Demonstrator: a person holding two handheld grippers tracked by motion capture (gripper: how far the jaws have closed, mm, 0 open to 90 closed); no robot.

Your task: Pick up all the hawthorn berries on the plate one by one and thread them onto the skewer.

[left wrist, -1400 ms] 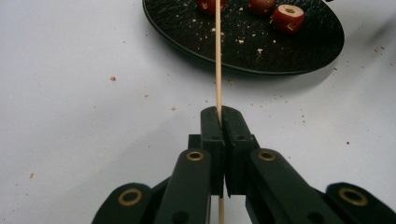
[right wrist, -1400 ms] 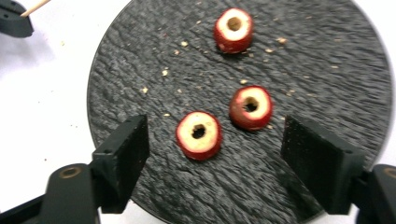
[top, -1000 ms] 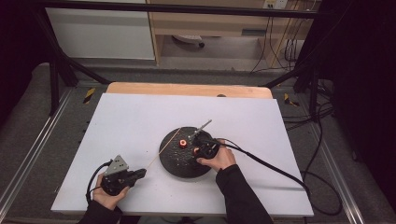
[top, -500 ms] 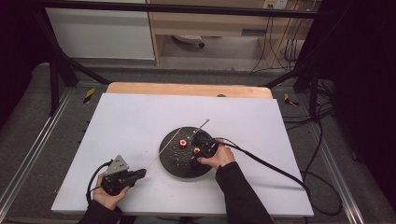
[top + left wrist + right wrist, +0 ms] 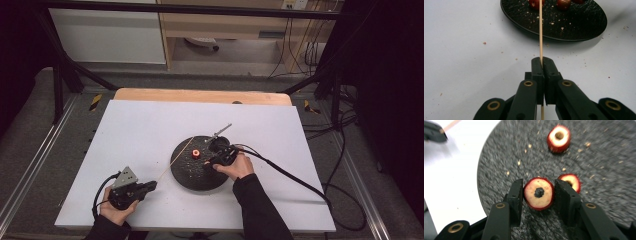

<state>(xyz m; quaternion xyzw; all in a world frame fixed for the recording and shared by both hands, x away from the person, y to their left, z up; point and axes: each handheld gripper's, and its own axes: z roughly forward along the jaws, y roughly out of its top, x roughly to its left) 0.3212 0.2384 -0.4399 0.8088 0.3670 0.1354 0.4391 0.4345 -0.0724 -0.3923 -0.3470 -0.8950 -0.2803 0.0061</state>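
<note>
A black round plate (image 5: 192, 175) lies mid-table with crumbs and cored red fruit pieces on it. My left gripper (image 5: 152, 185) rests near the front left of the table, shut on a thin wooden skewer (image 5: 175, 159) that reaches up over the plate's rim. In the left gripper view the skewer (image 5: 540, 30) runs from the closed jaws (image 5: 542, 61) toward two fruit pieces (image 5: 536, 3). My right gripper (image 5: 210, 160) is over the plate. Its pads (image 5: 517, 195) press on a cored red fruit piece (image 5: 539, 198) from both sides. Two more pieces (image 5: 559, 138) (image 5: 571, 181) lie beyond.
A thin metal rod (image 5: 220, 131) lies at the plate's far edge. The white tabletop (image 5: 140, 125) spreads wide around the plate, with a wooden strip (image 5: 200, 96) along its back edge. A black cable (image 5: 290, 175) trails right from the right gripper.
</note>
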